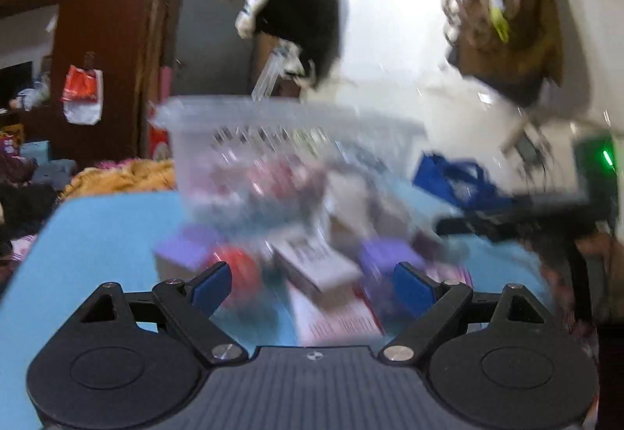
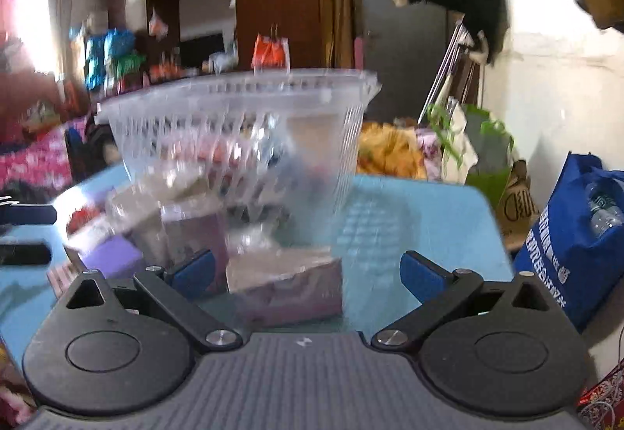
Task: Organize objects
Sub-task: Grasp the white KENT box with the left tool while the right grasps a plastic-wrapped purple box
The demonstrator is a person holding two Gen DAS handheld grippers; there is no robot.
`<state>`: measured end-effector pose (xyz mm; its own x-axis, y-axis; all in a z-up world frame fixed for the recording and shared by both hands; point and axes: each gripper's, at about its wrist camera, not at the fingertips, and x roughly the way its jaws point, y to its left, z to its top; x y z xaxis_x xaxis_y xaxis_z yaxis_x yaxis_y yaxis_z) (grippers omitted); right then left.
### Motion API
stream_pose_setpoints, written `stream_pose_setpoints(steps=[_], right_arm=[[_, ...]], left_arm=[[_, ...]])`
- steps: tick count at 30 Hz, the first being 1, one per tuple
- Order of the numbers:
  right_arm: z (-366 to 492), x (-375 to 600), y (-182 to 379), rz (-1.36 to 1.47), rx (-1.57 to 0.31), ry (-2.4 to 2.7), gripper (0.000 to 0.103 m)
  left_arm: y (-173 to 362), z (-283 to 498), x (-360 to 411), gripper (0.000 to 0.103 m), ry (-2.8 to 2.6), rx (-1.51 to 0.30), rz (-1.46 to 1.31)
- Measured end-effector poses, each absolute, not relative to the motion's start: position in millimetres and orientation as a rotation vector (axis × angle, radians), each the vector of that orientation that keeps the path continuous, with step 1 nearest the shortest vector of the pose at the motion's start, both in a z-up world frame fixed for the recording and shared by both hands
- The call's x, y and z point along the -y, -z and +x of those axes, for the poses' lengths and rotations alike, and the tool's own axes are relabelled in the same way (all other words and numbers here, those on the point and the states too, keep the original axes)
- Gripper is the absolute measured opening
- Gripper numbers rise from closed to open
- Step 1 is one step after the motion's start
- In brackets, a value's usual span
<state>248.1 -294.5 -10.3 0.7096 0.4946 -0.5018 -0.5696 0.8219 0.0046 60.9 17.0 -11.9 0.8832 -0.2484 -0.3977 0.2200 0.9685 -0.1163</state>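
Desk [image 2: 421,211]: flat, smooth light-blue top with a rounded far corner. Basket [image 2: 238,125]: clear, thin-walled plastic with slotted sides, tapering downward, standing mid-desk, already part full. Boxes: small card cartons in a loose heap in front of the basket; a pale pink box [image 2: 284,285] lies nearest the right tool, a white box [image 1: 316,262] and a purple box [image 1: 183,246] nearest the left. One round red item [image 1: 238,266] is too blurred to name.

Left tool [image 1: 308,285]: fingers apart, empty. Right tool [image 2: 308,276]: fingers apart, empty.

Risks, as judged: both views smear with motion, so a hasty approach could nudge the heap, push boxes off the desk edge, or tip the light basket. Thin card may crush if clamped hard.
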Motion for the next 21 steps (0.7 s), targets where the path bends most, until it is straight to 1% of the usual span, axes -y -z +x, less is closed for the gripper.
stream_pose_setpoints(steps=[2,5,7,10,11,12,13,14,15,16,21], right_arm=[[249.2,290.9,14.1,-0.168,-0.544,-0.608,0.103],[250.4,292.6,13.4,-0.188,-0.533,-0.614,0.103],[251.5,289.1,15.3,-0.209,-0.548,-0.609,0.099],[249.9,284.1,18.0,-0.243,-0.561,-0.604,0.093],[248.9,282.9,18.9,-0.253,-0.560,-0.597,0.087],[248.9,282.2,18.8,-0.255,-0.560,-0.594,0.079],[248.3,283.8,18.5,-0.246,-0.558,-0.601,0.076],[247.7,285.7,18.4,-0.236,-0.553,-0.601,0.071],[247.3,287.2,17.9,-0.228,-0.546,-0.599,0.071],[244.7,290.1,17.0,-0.218,-0.526,-0.594,0.071],[237.5,295.2,12.7,-0.186,-0.455,-0.565,0.070]], left_arm=[[18.5,60.4,-8.8,0.092,0.245,-0.442,-0.036],[24.2,62.1,-1.3,0.092,0.256,-0.461,-0.027],[28.1,65.7,3.5,0.092,0.245,-0.483,-0.020],[34.5,73.3,12.5,0.092,0.226,-0.530,0.015],[35.8,72.9,14.8,0.092,0.223,-0.528,0.027],[36.2,71.7,16.2,0.092,0.215,-0.522,0.036],[36.9,71.8,17.5,0.091,0.209,-0.518,0.034],[37.4,71.3,16.3,0.081,0.206,-0.512,0.026],[37.8,70.2,15.2,0.069,0.205,-0.501,0.021],[38.4,68.4,14.2,0.061,0.204,-0.490,0.024],[45.8,51.5,6.8,0.060,0.198,-0.419,0.048]])
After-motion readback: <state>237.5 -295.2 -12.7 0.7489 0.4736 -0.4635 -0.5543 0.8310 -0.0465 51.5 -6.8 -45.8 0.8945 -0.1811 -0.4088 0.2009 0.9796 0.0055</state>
